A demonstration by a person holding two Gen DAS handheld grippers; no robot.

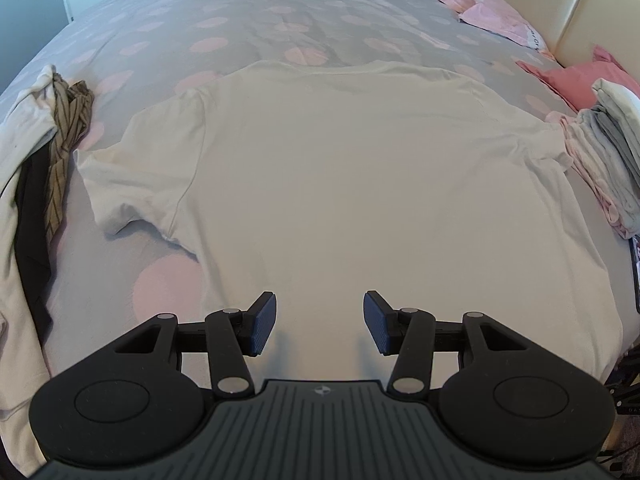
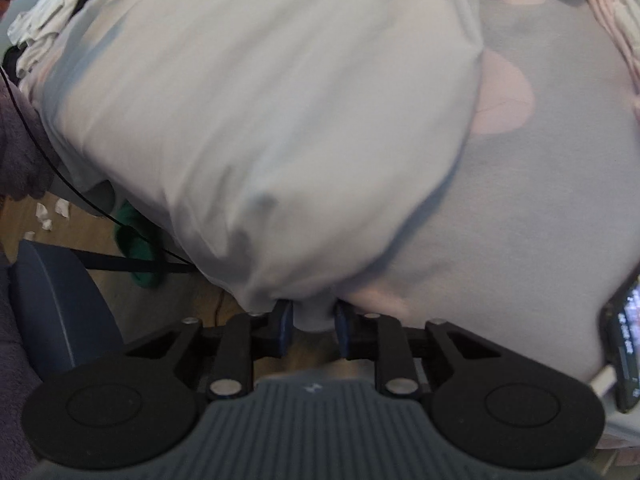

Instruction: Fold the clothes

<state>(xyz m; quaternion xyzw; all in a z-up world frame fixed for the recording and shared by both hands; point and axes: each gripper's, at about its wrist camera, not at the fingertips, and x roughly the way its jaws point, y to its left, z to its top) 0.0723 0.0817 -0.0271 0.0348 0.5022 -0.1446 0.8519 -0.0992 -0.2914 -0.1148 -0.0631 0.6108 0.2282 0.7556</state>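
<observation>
In the left wrist view, a heap of unfolded clothes (image 1: 44,152), white, striped brown and black, is seen at nine o'clock on the bed (image 1: 248,20). The bed is covered by a grey sheet printed with pink dots. A white T-shirt (image 1: 340,184) is spread flat across the middle of the bed, its sleeves reaching towards nine and three o'clock and its collar edge towards twelve. The left gripper (image 1: 319,322) is held above the shirt's lower part at six o'clock; its jaws are spread, with nothing between them. A pale wall and door are glimpsed at eleven o'clock. Pink pillows (image 1: 496,20) are laid at one o'clock against a cream padded headboard (image 1: 568,4). A stack of folded clothes (image 1: 612,152), white, grey and pale pink, is set at three o'clock, touching the shirt's sleeve.

In the right wrist view, which is blurred, a blue chair (image 2: 60,312) is seen at eight o'clock on a wooden floor (image 2: 60,220), where scraps of white paper and a green object (image 2: 140,248) are scattered. A thin black cable (image 2: 60,176) is run across at nine o'clock. The shirt (image 2: 260,100) fills the centre, and its corner is drawn down to six o'clock, where it is pinched by the jaws of the right gripper (image 2: 314,326). The dotted sheet is exposed at three o'clock, and a phone (image 2: 624,344) is laid at the edge at four o'clock.
</observation>
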